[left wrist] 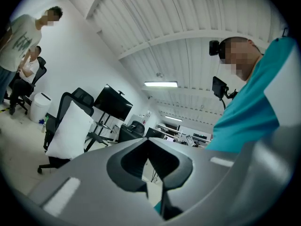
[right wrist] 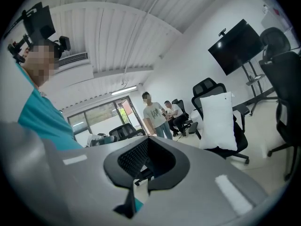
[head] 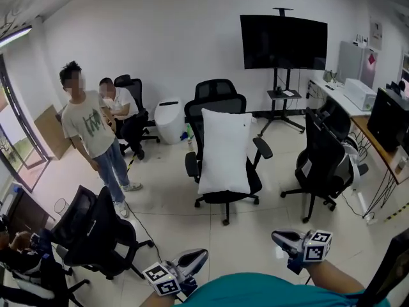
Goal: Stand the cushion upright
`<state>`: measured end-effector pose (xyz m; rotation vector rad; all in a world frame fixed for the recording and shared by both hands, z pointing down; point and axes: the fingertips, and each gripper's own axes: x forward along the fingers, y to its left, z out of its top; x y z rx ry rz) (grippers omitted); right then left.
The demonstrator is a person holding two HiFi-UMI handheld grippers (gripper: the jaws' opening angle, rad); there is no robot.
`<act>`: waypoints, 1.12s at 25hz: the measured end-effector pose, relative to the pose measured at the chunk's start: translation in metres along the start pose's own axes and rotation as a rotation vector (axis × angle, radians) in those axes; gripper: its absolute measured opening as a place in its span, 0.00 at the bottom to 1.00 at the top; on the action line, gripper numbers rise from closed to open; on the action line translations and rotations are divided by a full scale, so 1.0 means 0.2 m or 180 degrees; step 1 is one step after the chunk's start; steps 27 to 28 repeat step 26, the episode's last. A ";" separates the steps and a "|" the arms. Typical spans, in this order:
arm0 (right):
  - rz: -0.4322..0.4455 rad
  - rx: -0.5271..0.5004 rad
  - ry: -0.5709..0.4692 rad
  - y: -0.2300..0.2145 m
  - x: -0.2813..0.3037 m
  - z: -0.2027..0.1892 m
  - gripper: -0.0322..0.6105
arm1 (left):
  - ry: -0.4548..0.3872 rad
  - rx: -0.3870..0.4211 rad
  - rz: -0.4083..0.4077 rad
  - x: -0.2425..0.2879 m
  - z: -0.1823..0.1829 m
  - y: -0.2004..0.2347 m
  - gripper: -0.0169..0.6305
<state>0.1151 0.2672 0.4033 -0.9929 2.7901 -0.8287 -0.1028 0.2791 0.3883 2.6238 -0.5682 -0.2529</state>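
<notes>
- Head view: white cushion (head: 225,151) stands on end at frame centre, on the seat of a black office chair (head: 262,148), its back face leaning against the backrest. Top edge is level and no slump is visible.
- Left gripper view shows the same cushion (left wrist: 70,131) at left of frame, upright with a slight backward lean. Right gripper view shows it (right wrist: 217,119) at right of frame in the same posture.
- Left gripper (head: 192,261) sits at the bottom edge of the head view, close to the operator's body and well apart from the chair. In its own view the left gripper (left wrist: 160,182) has its jaws closed together on nothing.
- Right gripper (head: 287,240) is likewise low in the frame and well apart from the cushion. In its own view the right gripper (right wrist: 141,182) has its jaws closed together on nothing.
- Two bystanders, one standing (head: 96,133) and one seated (head: 118,104), occupy the left of the frame, clear of the chair.
- Assessment: task appears complete, since the cushion is upright and neither gripper touches it. No remaining step is evident, though the lean on the backrest suggests the cushion depends on that support.
</notes>
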 end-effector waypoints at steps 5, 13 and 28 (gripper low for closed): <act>-0.0097 -0.0211 0.0183 -0.06 -0.17 -0.05 0.05 | -0.0068 -0.0132 0.0093 0.10 -0.10 -0.09 0.04; -0.0019 -0.0318 0.0203 -0.08 -0.26 -0.07 0.05 | 0.0016 -0.0080 0.0140 0.20 -0.16 -0.17 0.04; 0.0010 -0.0462 0.0199 -0.06 -0.25 -0.03 0.05 | 0.0018 -0.0116 0.0141 0.19 -0.14 -0.16 0.05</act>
